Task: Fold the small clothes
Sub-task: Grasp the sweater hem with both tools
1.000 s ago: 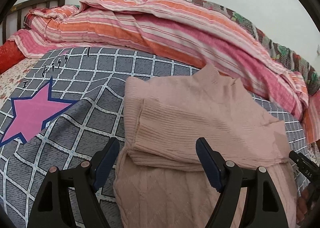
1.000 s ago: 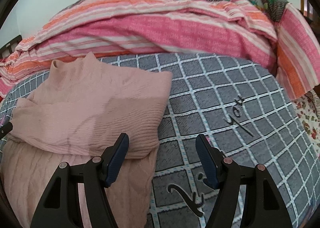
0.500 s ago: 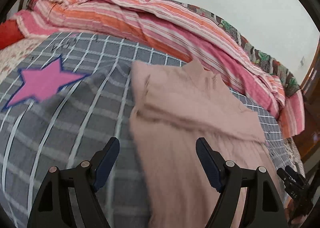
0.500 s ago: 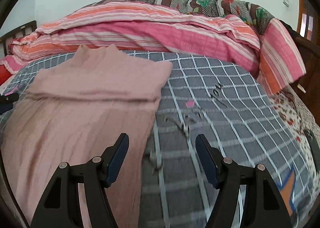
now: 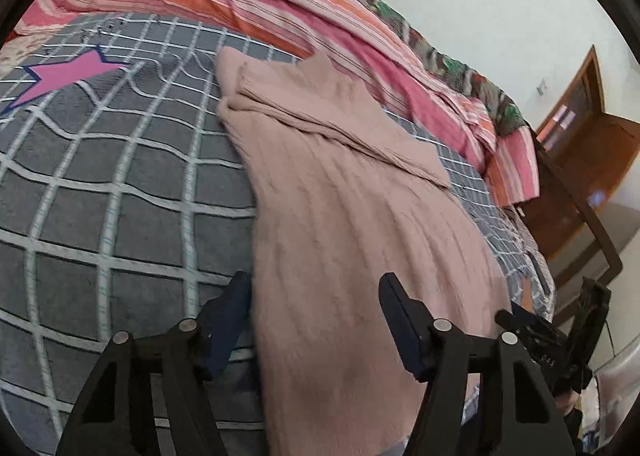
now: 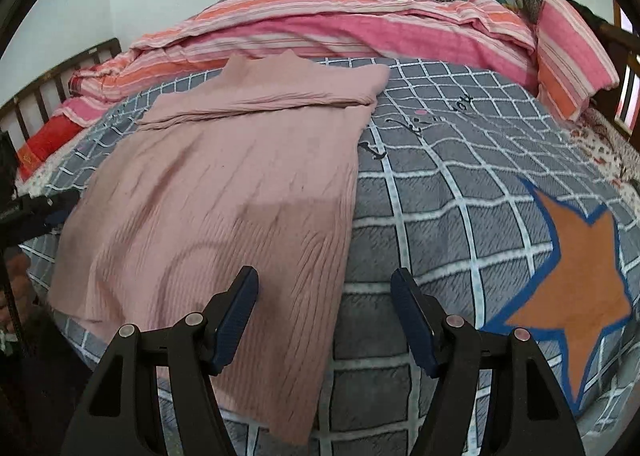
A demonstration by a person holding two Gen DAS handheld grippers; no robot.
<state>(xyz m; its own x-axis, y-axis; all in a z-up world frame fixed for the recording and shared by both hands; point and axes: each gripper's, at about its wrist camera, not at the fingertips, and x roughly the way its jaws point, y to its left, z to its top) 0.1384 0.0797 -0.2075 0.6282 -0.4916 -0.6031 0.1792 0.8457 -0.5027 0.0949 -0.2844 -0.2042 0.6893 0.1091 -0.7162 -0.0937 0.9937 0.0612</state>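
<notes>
Pink sweater (image 5: 352, 223) lies flat on the checked blanket (image 5: 120, 215), sleeves already folded across. The left gripper (image 5: 316, 316) is closing, empty, over one hem corner; the right gripper (image 6: 324, 316) gapes, empty, astride the other, probably to lift the hem.

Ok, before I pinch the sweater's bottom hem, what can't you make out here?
- Left wrist view: the pink sweater's hem runs under the left tool and off the bottom edge, and the knit is blurred. The jaws are closing with nothing pressed yet.
- Right wrist view: the right tool covers the hem corner.
- Both views: the folded-in sleeves hide the sweater's chest.
</notes>
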